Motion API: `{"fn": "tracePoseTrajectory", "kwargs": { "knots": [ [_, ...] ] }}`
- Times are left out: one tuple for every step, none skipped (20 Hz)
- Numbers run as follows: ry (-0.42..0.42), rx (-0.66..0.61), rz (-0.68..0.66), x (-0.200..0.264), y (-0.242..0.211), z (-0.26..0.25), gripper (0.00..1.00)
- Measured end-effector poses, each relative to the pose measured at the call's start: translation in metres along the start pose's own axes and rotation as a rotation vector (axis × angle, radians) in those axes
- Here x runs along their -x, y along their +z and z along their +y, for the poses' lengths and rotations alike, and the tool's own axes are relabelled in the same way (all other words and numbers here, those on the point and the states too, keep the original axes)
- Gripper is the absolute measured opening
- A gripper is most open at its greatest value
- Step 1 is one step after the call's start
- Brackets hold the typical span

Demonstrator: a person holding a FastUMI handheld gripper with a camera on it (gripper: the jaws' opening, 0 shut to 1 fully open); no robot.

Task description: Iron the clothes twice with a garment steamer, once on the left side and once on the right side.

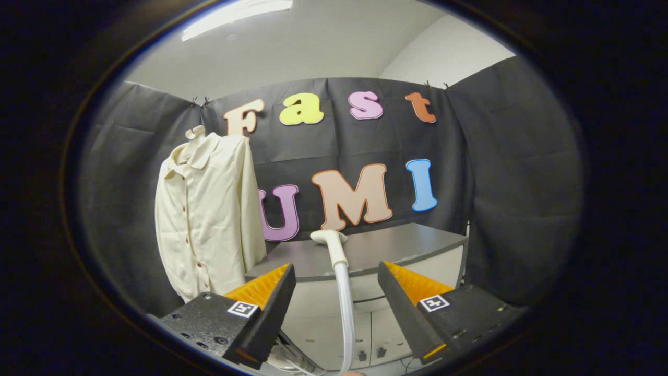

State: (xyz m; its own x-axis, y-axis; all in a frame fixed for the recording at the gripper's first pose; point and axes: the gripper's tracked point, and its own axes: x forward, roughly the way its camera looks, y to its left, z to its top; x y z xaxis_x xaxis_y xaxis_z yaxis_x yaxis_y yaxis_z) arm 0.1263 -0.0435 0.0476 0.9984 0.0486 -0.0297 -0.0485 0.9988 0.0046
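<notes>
The tool (336,308) has its two fingers wide apart, and nothing is pressed between them. In the gap between the fingers a pale hose (345,318) runs upward. It touches neither finger, as far as I can see. The hose ends in the steamer head (332,243), which lies on the front part of the grey counter (407,245), just ahead of the fingers and a little above them in the view. The head is cream coloured and it bends to the left at its top.

Beyond the left finger, beside the counter, a cream shirt (209,214) hangs on a hanger (196,132) in front of the black cloth wall (516,183). The shirt has a collar and a row of dark buttons down its front. It is well apart from the tool and from the steamer head. Below the counter top there are white cabinet doors (378,334).
</notes>
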Motion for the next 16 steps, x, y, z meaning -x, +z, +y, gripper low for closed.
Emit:
{"fn": "tracePoseTrajectory", "kwargs": {
  "knots": [
    [-0.004, 0.004, 0.010, -0.011, 0.000, -0.001, 0.97],
    [-0.004, 0.008, 0.024, -0.026, 0.001, 0.000, 0.97],
    [-0.001, 0.014, 0.049, -0.041, -0.001, 0.001, 0.97],
    [0.005, 0.009, 0.056, -0.056, 0.004, 0.003, 0.97],
    [0.009, 0.011, 0.077, -0.071, 0.004, 0.004, 0.96],
    [0.018, 0.014, 0.090, -0.087, 0.005, 0.005, 0.97],
    [0.020, 0.020, 0.108, -0.100, 0.009, 0.005, 0.97],
    [0.017, 0.018, 0.111, -0.114, 0.013, 0.003, 0.97],
    [0.022, 0.025, 0.115, -0.127, 0.016, 0.004, 0.97],
    [0.025, 0.032, 0.123, -0.141, 0.020, 0.006, 0.97],
    [0.026, 0.035, 0.146, -0.156, 0.022, 0.005, 0.96],
    [0.031, 0.031, 0.161, -0.168, 0.025, 0.007, 0.97],
    [0.038, 0.026, 0.185, -0.181, 0.026, 0.010, 0.97],
    [0.042, 0.025, 0.214, -0.193, 0.024, 0.012, 0.97],
    [0.038, 0.025, 0.266, -0.204, 0.018, 0.012, 0.97],
    [0.040, 0.023, 0.305, -0.213, 0.013, 0.012, 0.97]
  ]
}}
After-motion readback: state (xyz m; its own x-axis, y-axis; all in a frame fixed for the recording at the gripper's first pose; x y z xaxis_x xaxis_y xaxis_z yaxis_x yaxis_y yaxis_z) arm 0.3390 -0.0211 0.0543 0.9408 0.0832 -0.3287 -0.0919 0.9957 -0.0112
